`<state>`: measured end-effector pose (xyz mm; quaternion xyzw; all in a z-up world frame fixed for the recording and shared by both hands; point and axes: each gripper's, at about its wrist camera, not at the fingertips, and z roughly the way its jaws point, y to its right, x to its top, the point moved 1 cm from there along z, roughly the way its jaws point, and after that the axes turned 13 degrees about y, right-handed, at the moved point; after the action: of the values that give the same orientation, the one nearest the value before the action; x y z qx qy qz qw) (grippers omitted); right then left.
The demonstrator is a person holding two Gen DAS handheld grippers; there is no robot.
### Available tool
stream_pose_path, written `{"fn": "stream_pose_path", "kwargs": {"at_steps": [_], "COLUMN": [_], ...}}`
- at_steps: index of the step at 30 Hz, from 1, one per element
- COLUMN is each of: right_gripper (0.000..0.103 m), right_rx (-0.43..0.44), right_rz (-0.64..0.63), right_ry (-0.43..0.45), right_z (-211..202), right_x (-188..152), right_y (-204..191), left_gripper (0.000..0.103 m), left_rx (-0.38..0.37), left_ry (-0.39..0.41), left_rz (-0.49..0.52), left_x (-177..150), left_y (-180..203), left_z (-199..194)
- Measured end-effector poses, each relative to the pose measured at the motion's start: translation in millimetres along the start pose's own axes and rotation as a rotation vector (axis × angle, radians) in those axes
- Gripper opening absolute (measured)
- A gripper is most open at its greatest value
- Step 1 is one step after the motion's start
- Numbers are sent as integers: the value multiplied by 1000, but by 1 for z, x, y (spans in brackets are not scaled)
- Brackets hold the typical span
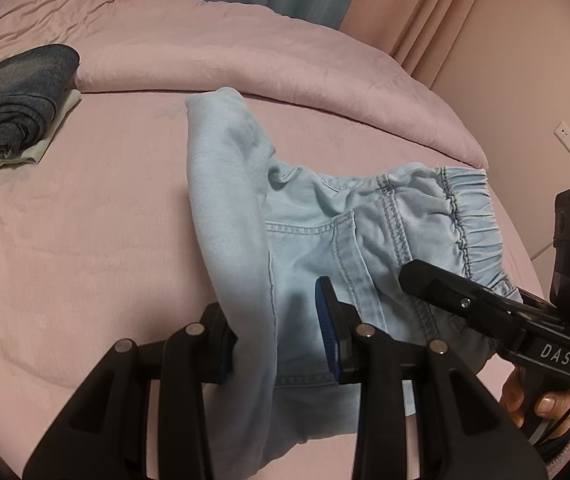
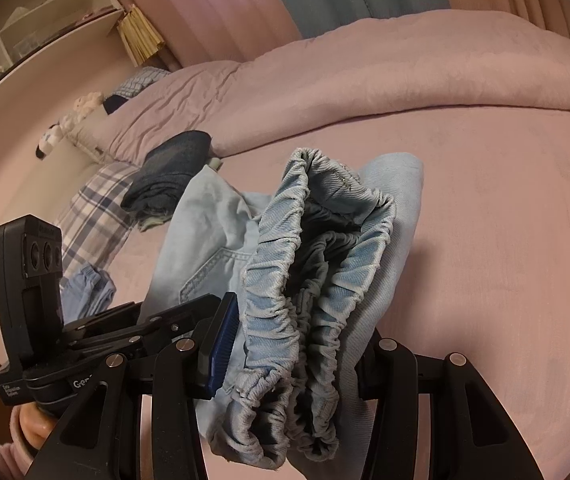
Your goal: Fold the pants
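Note:
Light blue denim pants [image 1: 325,232] with an elastic waistband [image 1: 473,216] lie partly folded on the pink bed sheet [image 1: 85,240]. A folded leg [image 1: 225,184] runs from the far middle down between the fingers of my left gripper [image 1: 277,332], which is shut on it; one blue pad [image 1: 327,328] shows. My right gripper [image 2: 293,344] is shut on the bunched waistband [image 2: 317,264], lifted a little off the sheet; its right finger is hidden by cloth. The right gripper [image 1: 425,284] reaches in from the right in the left wrist view. The left gripper [image 2: 181,312] shows at the left in the right wrist view.
A stack of folded dark jeans [image 1: 17,112] on a pale green garment lies at the far left. A rolled pink duvet [image 1: 245,52] lines the far side. A plaid pillow [image 2: 93,208], a blue striped cloth [image 2: 89,288] and shelves [image 2: 45,12] are to the left.

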<state>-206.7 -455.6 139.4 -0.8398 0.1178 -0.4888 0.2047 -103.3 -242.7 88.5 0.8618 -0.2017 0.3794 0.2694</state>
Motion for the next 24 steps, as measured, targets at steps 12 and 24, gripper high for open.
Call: {"fn": "stream_pose_path", "kwargs": {"at_steps": [12,24], "right_gripper": [51,51], "right_rx": [-3,-4], "right_rz": [5,6], "right_ry": [18,26], "right_z": [9,18], "right_x": [8,15], "right_y": [5,8], "left_gripper": [33,33], "left_rx": [8,19], "left_ry": [1,-2], "left_rz": [28,44], "left_x": [16,23], "left_y": [-2,2], "left_z": [19,31]}}
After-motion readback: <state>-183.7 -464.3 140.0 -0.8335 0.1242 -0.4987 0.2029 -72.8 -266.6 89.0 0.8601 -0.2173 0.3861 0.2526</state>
